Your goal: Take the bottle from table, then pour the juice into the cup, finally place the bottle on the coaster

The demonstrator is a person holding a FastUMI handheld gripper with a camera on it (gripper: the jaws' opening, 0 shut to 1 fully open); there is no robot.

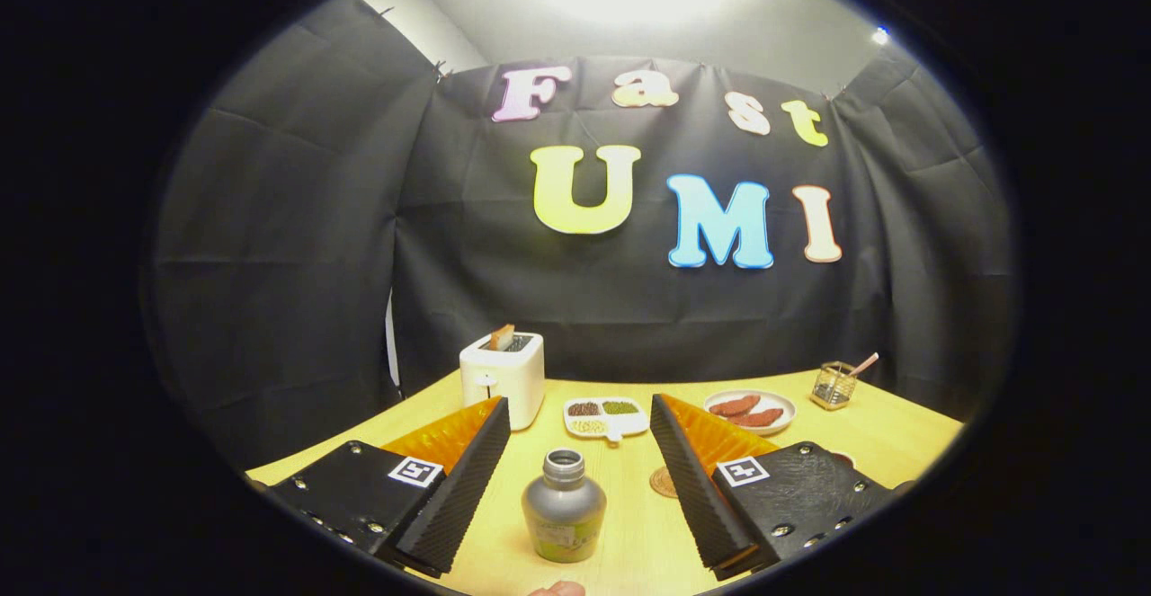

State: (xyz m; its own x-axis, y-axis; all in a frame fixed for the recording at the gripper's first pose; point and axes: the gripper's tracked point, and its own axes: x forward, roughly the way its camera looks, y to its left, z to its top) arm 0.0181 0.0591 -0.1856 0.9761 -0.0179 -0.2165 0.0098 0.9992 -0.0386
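A small grey bottle (pixel 564 506) with an open neck and a green label stands upright on the wooden table (pixel 629 542), in the gap between my two fingers. My gripper (pixel 580 421) is open, its fingers wide apart on either side of the bottle and not touching it. A round brown coaster (pixel 664 482) lies on the table just right of the bottle, partly hidden behind the right finger (pixel 683 470). A small curved rim (pixel 842 458) peeks from behind the right finger's body; I cannot tell what it is.
A white toaster (pixel 502 376) with a slice of toast stands beyond the left finger. A divided white dish of grains (pixel 604 416), a plate with reddish pieces (pixel 751 410) and a wire holder (pixel 834 385) sit farther back. A fingertip (pixel 557 589) shows at the near table edge.
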